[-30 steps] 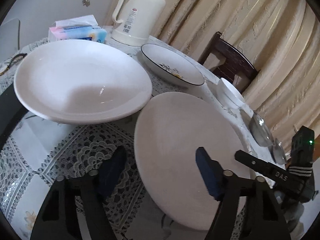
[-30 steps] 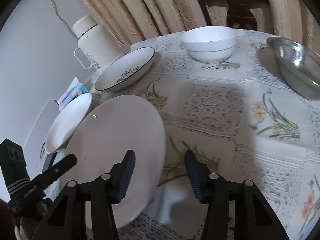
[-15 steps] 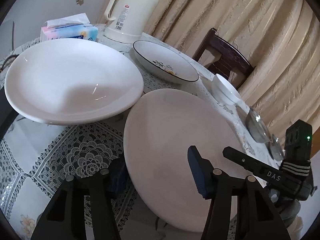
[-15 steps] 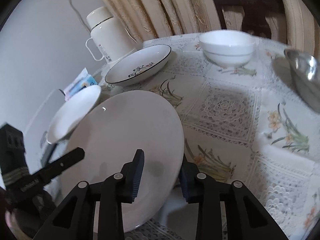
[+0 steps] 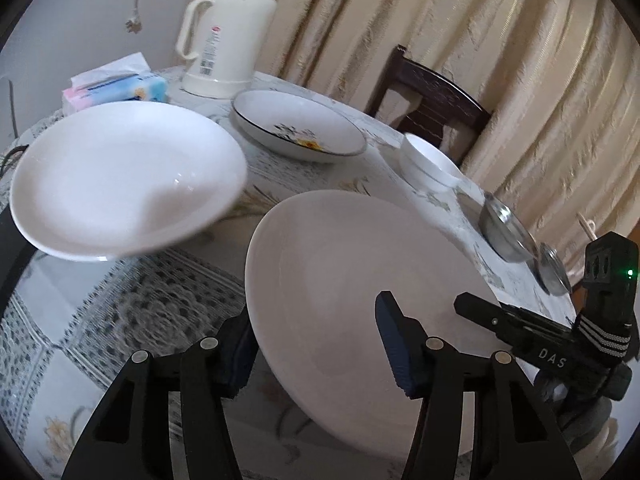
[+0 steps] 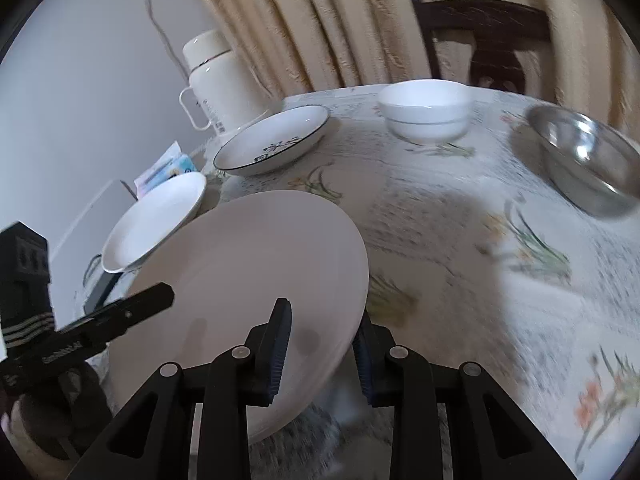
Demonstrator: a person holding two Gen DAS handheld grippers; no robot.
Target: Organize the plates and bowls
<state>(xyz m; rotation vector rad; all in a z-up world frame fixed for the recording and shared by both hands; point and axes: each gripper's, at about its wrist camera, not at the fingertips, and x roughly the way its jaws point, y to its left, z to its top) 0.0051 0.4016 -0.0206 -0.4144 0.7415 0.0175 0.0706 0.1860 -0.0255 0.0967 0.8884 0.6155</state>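
The large plate [image 5: 360, 280] is showing plain matte white, and the wide bowl [image 5: 124, 176] at its ten o'clock is gleaming glossy white. At twelve o'clock a white dish [image 5: 298, 126] is wearing a dark rim line and a black-and-yellow floral motif. The flask [image 5: 228, 36] is looking cream, the small bowl [image 6: 426, 114] white, the basin [image 6: 584, 160] silvery steel. The tablecloth [image 6: 500, 240] is displaying white lace with green and orange flowers; the curtain [image 5: 500, 60] is hanging beige.

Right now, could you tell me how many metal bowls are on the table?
2. One metal bowl sits near the table's far right edge, past the small white bowl; a second metal bowl lies just beyond it, partly hidden. Others may be out of view.
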